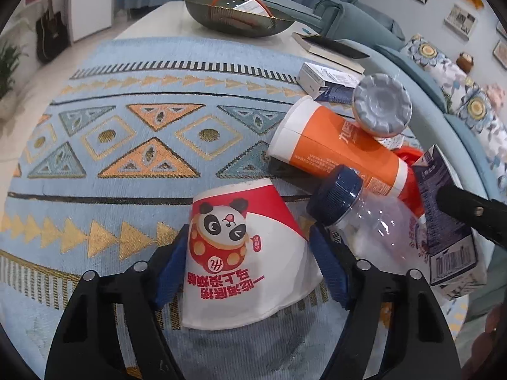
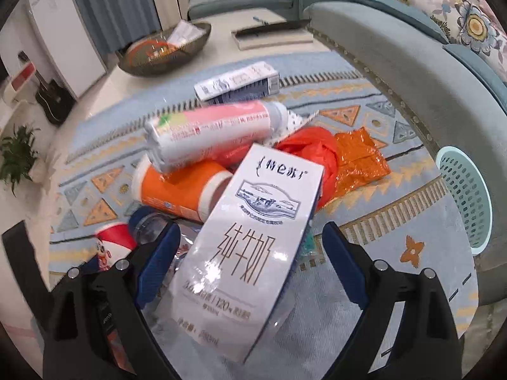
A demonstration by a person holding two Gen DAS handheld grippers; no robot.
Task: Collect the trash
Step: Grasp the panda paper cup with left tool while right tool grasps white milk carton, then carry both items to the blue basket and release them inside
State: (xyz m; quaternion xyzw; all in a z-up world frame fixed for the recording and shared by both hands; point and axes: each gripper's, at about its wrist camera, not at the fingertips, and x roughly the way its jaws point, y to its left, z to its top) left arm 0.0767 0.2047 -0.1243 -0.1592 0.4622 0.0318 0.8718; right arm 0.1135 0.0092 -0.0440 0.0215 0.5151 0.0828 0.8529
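Note:
In the left wrist view my left gripper (image 1: pixel 248 253) has its jaws on both sides of a red and white panda paper cup (image 1: pixel 244 253), touching it. Right of it lie a clear bottle with a blue cap (image 1: pixel 364 218), an orange and white cup (image 1: pixel 336 148), a grey-bottomed bottle (image 1: pixel 381 104) and a milk carton (image 1: pixel 443 218). In the right wrist view my right gripper (image 2: pixel 250 259) stands open around the white milk carton (image 2: pixel 256 240), with gaps on both sides. Behind it lie a pink bottle (image 2: pixel 215 133), the orange cup (image 2: pixel 180 190), an orange bag (image 2: pixel 310 155) and an orange wrapper (image 2: pixel 358 155).
The trash lies on a blue patterned rug (image 1: pixel 142 145). A teal perforated basket (image 2: pixel 465 196) stands at the right by the sofa (image 2: pixel 412 72). A small white box (image 2: pixel 237 82), a book (image 2: pixel 269 36) and a dark bowl (image 2: pixel 164 50) sit on the low table behind.

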